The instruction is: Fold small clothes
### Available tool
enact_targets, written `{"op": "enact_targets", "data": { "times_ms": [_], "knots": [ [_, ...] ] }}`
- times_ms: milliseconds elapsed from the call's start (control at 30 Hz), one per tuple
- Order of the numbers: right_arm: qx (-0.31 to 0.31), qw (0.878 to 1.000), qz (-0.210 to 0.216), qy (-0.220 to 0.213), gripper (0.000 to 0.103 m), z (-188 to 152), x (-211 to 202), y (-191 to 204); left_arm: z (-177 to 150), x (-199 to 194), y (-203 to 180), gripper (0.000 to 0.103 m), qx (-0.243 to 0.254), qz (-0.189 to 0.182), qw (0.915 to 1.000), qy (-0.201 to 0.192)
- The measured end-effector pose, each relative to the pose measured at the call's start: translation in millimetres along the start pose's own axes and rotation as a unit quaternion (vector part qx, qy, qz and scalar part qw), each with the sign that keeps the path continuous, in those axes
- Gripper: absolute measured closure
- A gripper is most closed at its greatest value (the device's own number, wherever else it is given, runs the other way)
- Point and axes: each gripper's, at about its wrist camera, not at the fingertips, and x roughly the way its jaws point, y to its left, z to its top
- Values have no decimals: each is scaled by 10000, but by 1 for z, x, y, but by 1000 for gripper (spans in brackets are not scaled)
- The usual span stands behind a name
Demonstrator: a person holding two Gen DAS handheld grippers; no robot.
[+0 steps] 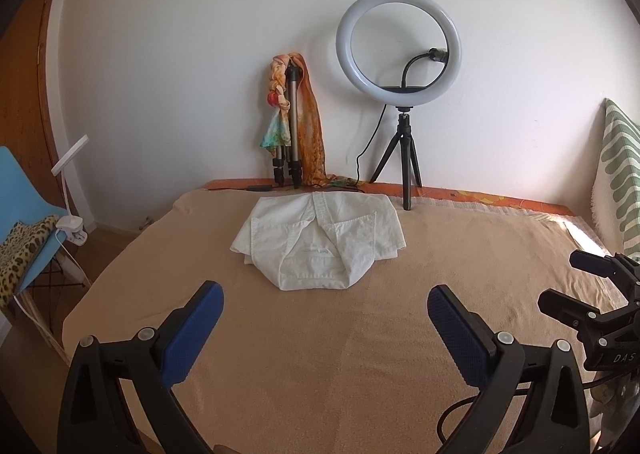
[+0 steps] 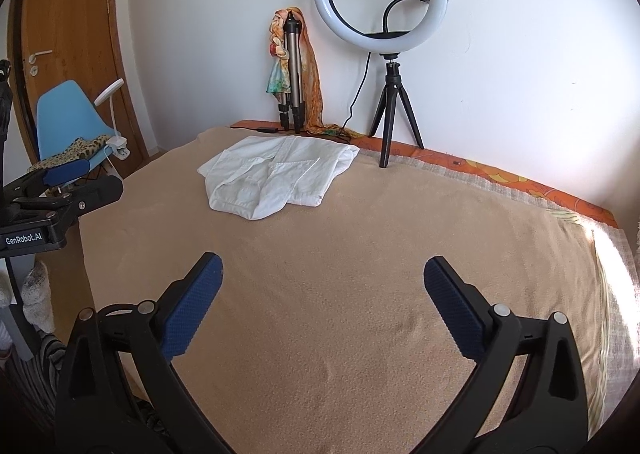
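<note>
A small white shirt (image 1: 318, 240) lies folded into a compact bundle on the tan blanket (image 1: 320, 334), toward the far side near the wall; the right wrist view shows the white shirt (image 2: 276, 178) to the upper left. My left gripper (image 1: 324, 304) hangs over bare blanket in front of the shirt, its blue pads wide apart with nothing between them. My right gripper (image 2: 322, 278) is also open and empty over the blanket (image 2: 340, 294), well short of the shirt. Each gripper appears at the edge of the other's view.
A ring light (image 1: 398, 50) on a black tripod stands at the blanket's far edge. A folded silver tripod (image 1: 292, 126) draped with an orange scarf leans on the wall. At the left are a blue chair (image 2: 68, 122) and a clip lamp, at the right a green-striped cushion (image 1: 618, 178).
</note>
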Motion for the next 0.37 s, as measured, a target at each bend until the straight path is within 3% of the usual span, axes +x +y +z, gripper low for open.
{"op": "enact_targets", "data": {
  "times_ms": [367],
  "knots": [
    [28,10000,-34,15,0,3,-1,-4,1,0,2,0,-63,-37,10000,-18]
  ]
}}
